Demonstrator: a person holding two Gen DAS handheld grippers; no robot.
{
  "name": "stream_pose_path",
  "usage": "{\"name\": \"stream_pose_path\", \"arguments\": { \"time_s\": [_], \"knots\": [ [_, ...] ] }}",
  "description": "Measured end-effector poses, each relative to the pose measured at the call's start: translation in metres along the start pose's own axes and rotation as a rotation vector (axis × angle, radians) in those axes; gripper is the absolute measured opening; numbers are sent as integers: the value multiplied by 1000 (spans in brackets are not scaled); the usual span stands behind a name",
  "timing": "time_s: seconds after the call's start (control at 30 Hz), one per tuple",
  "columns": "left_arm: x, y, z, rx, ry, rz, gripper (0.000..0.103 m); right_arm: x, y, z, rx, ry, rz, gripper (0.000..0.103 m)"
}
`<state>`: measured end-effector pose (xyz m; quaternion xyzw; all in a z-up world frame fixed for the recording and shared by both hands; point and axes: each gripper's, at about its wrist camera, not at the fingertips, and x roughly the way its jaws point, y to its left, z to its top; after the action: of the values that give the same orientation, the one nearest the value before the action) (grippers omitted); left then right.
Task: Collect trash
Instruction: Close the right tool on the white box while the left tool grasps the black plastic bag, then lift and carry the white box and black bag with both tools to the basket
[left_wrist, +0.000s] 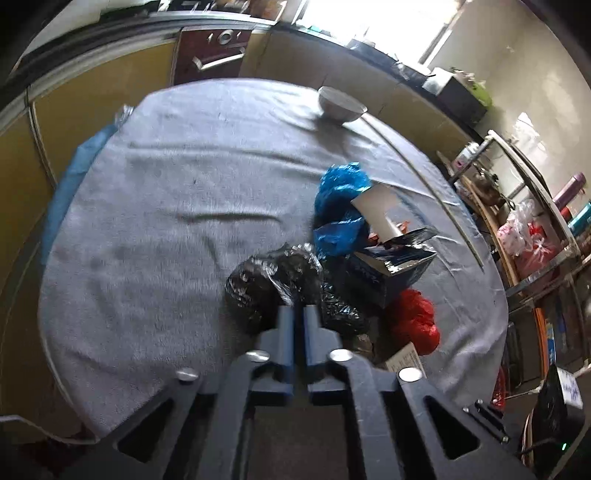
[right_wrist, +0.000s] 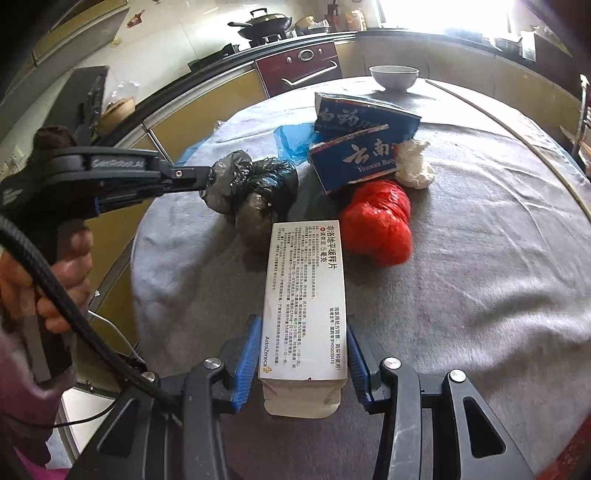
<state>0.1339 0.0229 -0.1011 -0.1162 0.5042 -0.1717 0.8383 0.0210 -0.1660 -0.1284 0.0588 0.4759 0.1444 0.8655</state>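
Observation:
On the grey cloth of the round table (right_wrist: 480, 266) lies a heap of trash. A white medicine box (right_wrist: 304, 295) sits lengthwise between the blue pads of my right gripper (right_wrist: 302, 325), which is shut on it. Beyond the medicine box are a red plastic bag (right_wrist: 376, 225), a torn blue carton (right_wrist: 362, 151), a white wad (right_wrist: 413, 166) and a blue bag (right_wrist: 291, 136). My left gripper (right_wrist: 201, 182) comes in from the left and pinches the crumpled black plastic bag (right_wrist: 258, 184). In the left wrist view its fingers (left_wrist: 286, 325) stand almost together on that black bag (left_wrist: 273, 280).
A white bowl (right_wrist: 393, 77) stands at the table's far edge. A white paper cup (left_wrist: 380, 210) rests on the blue carton (left_wrist: 391, 266). A cluttered shelf (left_wrist: 535, 221) stands right of the table. Yellow cabinets and an oven (right_wrist: 299, 70) run behind. A person's hand (right_wrist: 55, 280) grips the left handle.

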Motion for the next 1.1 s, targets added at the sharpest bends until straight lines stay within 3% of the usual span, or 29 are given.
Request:
{"name": "stream_pose_path", "arguments": {
  "time_s": [0.03, 0.1, 0.2, 0.4, 0.47, 0.5, 0.53, 0.83, 1.1],
  "knots": [
    [3, -1, 0, -17, 13, -1, 52, -1, 0, -2, 2, -1, -1, 47],
    [3, -5, -4, -32, 3, -7, 68, -8, -2, -9, 1, -6, -5, 47],
    [14, -16, -2, -25, 0, 9, 69, -14, -4, -15, 4, -15, -12, 47],
    [51, -26, -2, -10, 70, 72, 68, -26, -17, -22, 31, -37, -37, 47],
    [58, -23, -6, -22, 80, 70, 53, -30, -24, -24, 51, -43, -43, 47],
    [60, -21, -8, -26, 88, 68, 36, -33, -28, -25, 63, -50, -47, 47],
    [60, -19, -11, -25, 88, 66, 35, -35, -31, -25, 71, -55, -49, 47],
    [18, -29, -39, 74, -25, 139, 32, -51, -61, -23, 167, -130, -66, 47],
    [-19, -75, -74, 245, -126, 116, 32, -67, -93, -23, 275, -197, -89, 47]
  ]
}}
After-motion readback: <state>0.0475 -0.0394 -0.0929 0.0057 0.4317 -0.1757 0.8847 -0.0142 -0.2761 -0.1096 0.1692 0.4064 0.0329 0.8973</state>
